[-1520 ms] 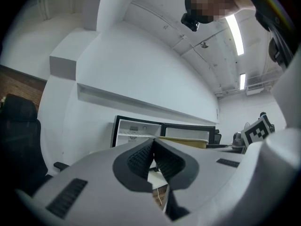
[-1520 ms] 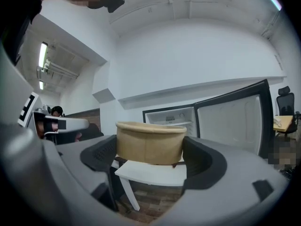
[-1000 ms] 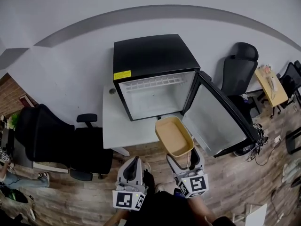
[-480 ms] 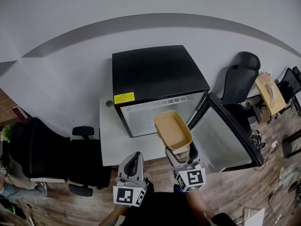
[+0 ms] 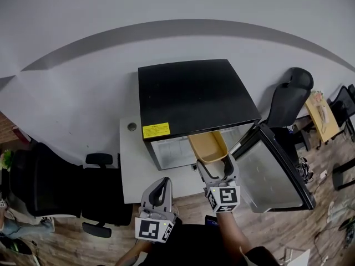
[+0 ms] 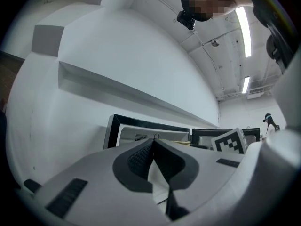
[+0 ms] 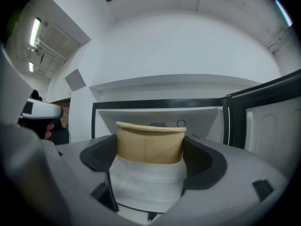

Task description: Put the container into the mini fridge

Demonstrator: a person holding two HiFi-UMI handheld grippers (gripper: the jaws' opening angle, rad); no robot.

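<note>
The fridge [image 5: 194, 96] stands on the white counter [image 5: 132, 168]. Its door [image 5: 280, 173] is swung wide to the right, so the open cavity faces you. The tan container [image 5: 207, 144] is at the mouth of that cavity. In the head view its far end passes under the front edge of the fridge's top, and its near end points back at you. Its long axis runs near to far, straight into the opening.

Your right gripper [image 5: 215, 164] has its jaws closed on the container's near end, one on each side wall. In the right gripper view the container lies dead ahead with the cavity's back wall beyond it. What remains, I judge, is a straight push away from you, then setting it down inside.

Your left gripper [image 5: 164, 183] hangs nearer and to the left, its jaws pressed together on nothing, well apart from the container.
</note>
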